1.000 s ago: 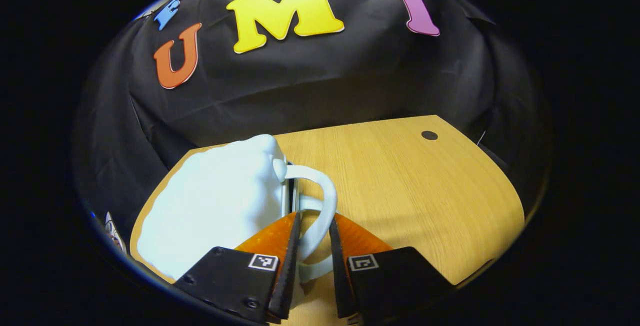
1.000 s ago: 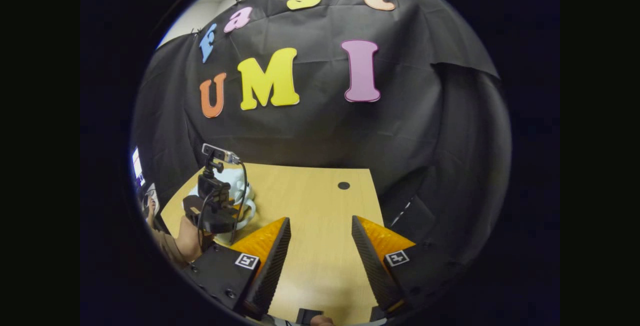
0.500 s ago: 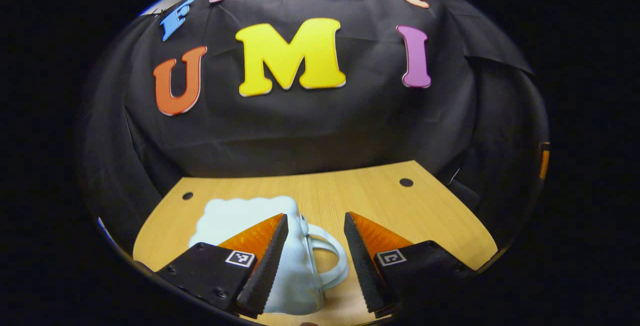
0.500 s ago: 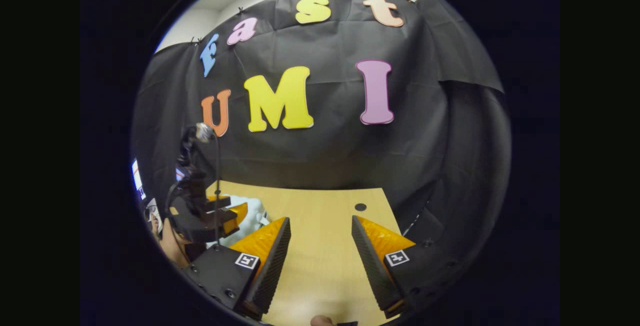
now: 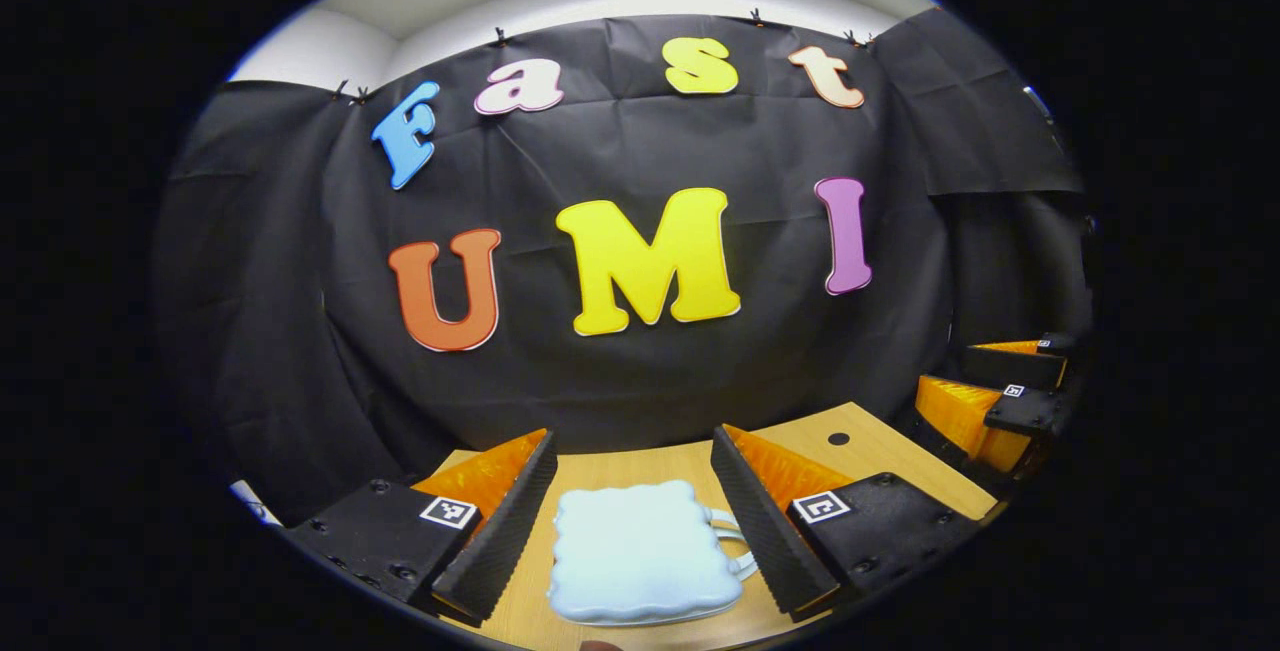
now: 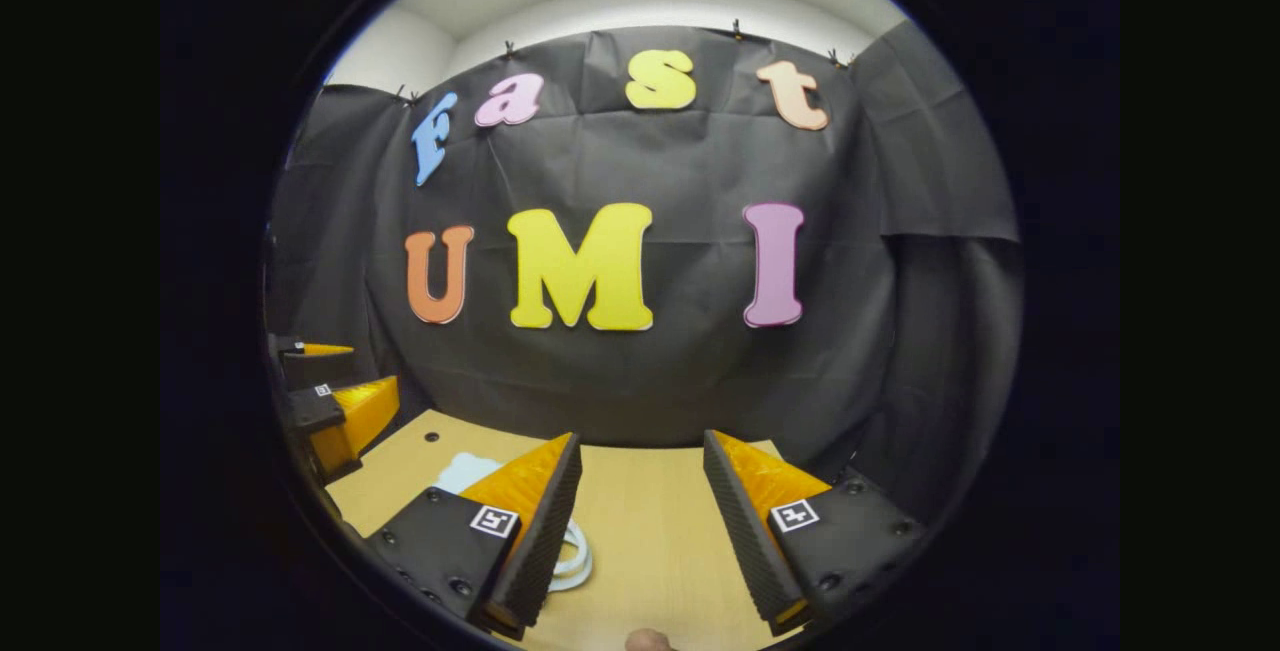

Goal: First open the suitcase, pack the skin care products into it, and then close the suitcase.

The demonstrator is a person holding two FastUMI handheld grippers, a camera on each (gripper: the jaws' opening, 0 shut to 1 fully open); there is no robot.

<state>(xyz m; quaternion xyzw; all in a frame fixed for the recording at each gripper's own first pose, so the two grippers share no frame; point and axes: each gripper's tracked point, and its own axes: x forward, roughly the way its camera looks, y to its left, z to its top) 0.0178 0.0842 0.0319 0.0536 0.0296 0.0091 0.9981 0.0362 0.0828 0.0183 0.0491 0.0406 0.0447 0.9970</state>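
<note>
A small pale blue suitcase (image 5: 640,553) lies shut and flat on the wooden table (image 5: 865,443), its white handle (image 5: 733,543) pointing right. My left gripper (image 5: 633,435) hovers open over it; the case sits between and beyond the fingers, untouched. In the right gripper view the suitcase (image 6: 465,471) peeks out behind my near finger, with the handle (image 6: 577,551) beside it. My right gripper (image 6: 642,438) is open over bare table, holding nothing. The right gripper (image 5: 1000,391) appears at the far right edge of the left gripper view, and the left gripper (image 6: 335,401) at the left edge of the right gripper view.
The table (image 6: 640,531) ends at the black cloth wall behind. Small dark holes mark its surface, one (image 5: 838,438) at the back right and one (image 6: 431,437) at the back left.
My left gripper let go of the suitcase handle, opened wide and drew back and up from the case. Both views have tilted up towards the wall.
</note>
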